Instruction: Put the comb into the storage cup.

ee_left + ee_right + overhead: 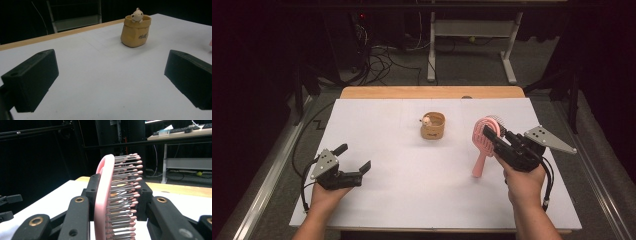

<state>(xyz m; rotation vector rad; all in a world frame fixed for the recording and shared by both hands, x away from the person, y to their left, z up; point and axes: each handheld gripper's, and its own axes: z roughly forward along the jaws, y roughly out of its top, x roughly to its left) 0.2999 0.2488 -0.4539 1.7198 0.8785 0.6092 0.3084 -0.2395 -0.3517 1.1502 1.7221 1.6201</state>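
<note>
Work in hand: a pink brush (485, 136) is held up off the table (412, 200) by the right gripper (495, 137); it is judged to be meant for the cup (433, 126), though this cannot be confirmed.
Brush: its head is gripped and its handle hangs down towards the table. Whether the handle's tip is touching the surface cannot be made out from the high view.
Right gripper: its jaws are clamped on the brush (105, 200) head, one on the smooth pink back, the other against the bristles. The head is taken probably because the free handle can then be lowered into an opening.
Left gripper (354, 162): it is rested low at the near left of the table, well apart from the brush. Its jaws are spread wide with nothing between them, and it is aimed at the cup (136, 31), perhaps so that the cup can be steadied.
Cup: it is stood upright near the table's middle, between the two grippers and farther off. A small pale figure is perched at its rim.
Hidden or unclear: the brush handle is cut off below the right gripper view's edge; the cup's inside is not seen; its lettering is too small to be read; the background is dark.
</note>
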